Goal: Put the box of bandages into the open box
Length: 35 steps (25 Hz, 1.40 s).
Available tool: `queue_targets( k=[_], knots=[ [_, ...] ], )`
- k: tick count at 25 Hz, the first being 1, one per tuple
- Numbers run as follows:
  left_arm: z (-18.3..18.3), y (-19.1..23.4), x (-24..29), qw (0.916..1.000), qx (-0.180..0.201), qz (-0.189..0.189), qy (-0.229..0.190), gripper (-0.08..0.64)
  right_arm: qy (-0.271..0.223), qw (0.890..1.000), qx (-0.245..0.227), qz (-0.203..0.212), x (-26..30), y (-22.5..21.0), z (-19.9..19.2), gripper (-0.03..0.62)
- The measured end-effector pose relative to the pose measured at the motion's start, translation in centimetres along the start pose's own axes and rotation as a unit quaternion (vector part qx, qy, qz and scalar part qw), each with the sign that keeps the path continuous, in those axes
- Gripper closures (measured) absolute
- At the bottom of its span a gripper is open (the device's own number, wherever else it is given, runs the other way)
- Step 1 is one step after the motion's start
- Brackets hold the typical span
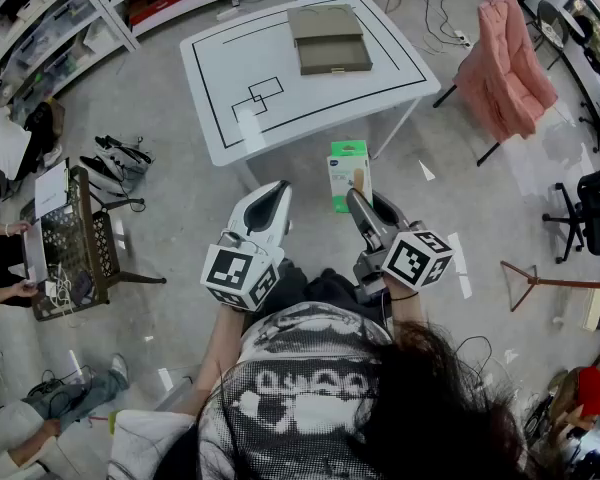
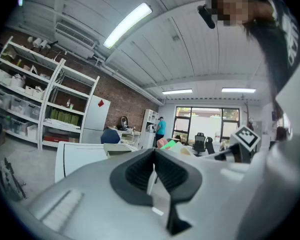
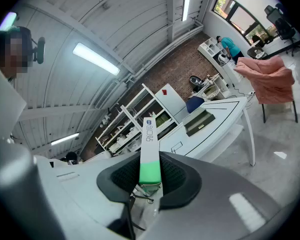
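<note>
The box of bandages (image 1: pixel 348 173), white with a green end, sticks out ahead of my right gripper (image 1: pixel 360 203), which is shut on it. In the right gripper view the box of bandages (image 3: pixel 149 149) stands on edge between the dark pads of that gripper (image 3: pixel 150 178). My left gripper (image 1: pixel 273 196) hangs beside it at the left, shut and holding nothing; in its own view the left gripper (image 2: pixel 154 168) has its pads meeting. The open box (image 1: pixel 330 40), grey-brown and shallow, lies on the far side of the white table (image 1: pixel 280 88), well ahead of both grippers. It also shows as open box (image 3: pixel 199 122).
A chair draped in pink cloth (image 1: pixel 505 58) stands right of the table. A wire cart (image 1: pixel 75 248) and seated people are at the left, shelves (image 1: pixel 50 18) at the far left. An office chair (image 1: pixel 592 208) and a wooden stand (image 1: pixel 545 283) are at the right.
</note>
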<state>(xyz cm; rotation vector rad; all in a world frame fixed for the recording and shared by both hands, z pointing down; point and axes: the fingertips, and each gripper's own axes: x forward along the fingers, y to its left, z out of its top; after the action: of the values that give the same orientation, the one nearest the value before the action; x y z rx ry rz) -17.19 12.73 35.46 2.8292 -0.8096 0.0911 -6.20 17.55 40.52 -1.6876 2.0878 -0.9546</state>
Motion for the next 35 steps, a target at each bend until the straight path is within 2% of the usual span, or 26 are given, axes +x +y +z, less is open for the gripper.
queue_targets(
  k=[11, 17, 25, 35],
  knots=[
    [-0.9, 0.2, 0.6, 0.9998, -0.017, 0.003, 0.004, 0.56, -0.008, 1.0, 0.016, 0.002, -0.1, -0.9, -0.2, 0.508],
    [-0.8, 1.2, 0.8, 0.9999, -0.013, 0.008, 0.001, 0.56, 0.003, 1.0, 0.012, 0.005, 0.4, -0.9, -0.6, 0.508],
    [-1.9, -4.4, 3.7, 0.9996, -0.003, 0.027, 0.008, 0.56, 0.012, 1.0, 0.003, 0.022, -3.8, -5.5, 1.6, 0.508],
    [-0.8, -2.9, 6.1, 0.9994, 0.001, 0.035, 0.005, 0.56, 0.019, 0.999, 0.014, 0.036, -1.3, -6.7, 2.6, 0.508]
  ],
)
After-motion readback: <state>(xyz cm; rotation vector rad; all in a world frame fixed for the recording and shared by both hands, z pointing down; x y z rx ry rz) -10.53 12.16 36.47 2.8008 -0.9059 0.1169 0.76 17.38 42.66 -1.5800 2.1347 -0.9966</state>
